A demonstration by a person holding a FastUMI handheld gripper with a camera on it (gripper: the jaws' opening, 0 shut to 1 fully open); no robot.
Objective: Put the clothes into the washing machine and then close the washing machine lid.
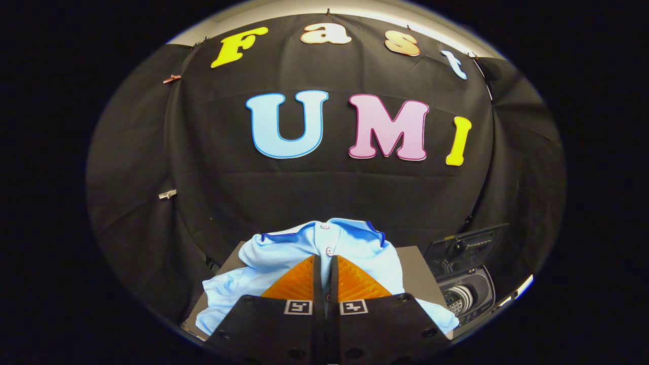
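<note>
A light blue polo shirt (pixel 284 253) with a dark blue collar edge and white buttons bunches up around my fingers over a grey table top (pixel 413 268). My gripper (pixel 325 258) has its fingers drawn almost together, and the shirt's button placket is pinched between the tips. The collar stands just beyond the fingertips, while a sleeve hangs down on each side. To the right of the fingers sits a small dark washing machine (pixel 469 294) with its lid (pixel 466 246) raised. Its pale drum (pixel 459 299) shows inside the opening.
The booth's black cloth wall (pixel 324 192) rises close behind the table. The table's left edge (pixel 225 263) drops off beside the shirt. A bright strip of floor or ledge (pixel 517 294) shows beyond the machine.
</note>
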